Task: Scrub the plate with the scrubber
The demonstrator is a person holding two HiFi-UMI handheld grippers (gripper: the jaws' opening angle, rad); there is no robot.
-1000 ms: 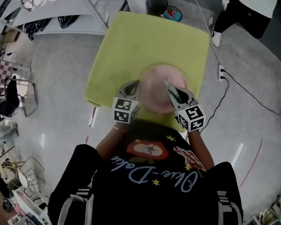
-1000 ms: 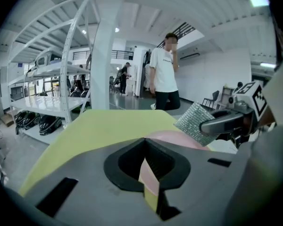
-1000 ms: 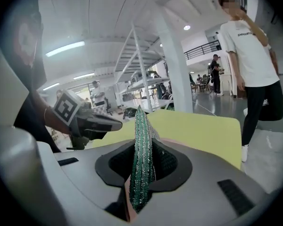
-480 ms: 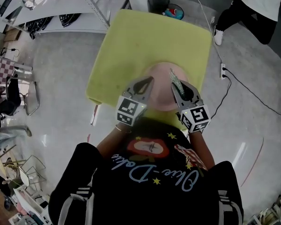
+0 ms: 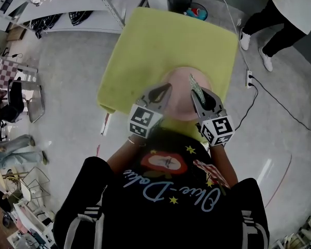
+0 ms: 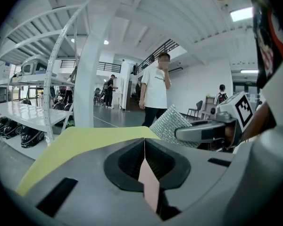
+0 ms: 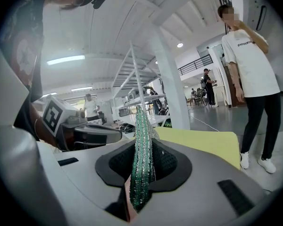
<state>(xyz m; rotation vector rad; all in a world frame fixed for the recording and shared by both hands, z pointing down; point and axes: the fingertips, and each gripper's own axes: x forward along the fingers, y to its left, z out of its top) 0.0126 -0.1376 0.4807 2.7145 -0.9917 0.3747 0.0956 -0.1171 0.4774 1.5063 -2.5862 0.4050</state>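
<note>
Over the table (image 5: 145, 40), left gripper (image 5: 164, 90) clamping plate (image 5: 180, 101) and right gripper (image 5: 198, 93) clamping scrubber (image 5: 193, 82) rose.

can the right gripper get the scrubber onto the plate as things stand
Probably yes: the right gripper, shut on the scrubber, sits at the edge of the plate, the left gripper clamps its other side, and nothing shows between scrubber and plate.

No legible text; only unclear cursive lettering on the black shirt (image 5: 168, 193).
</note>
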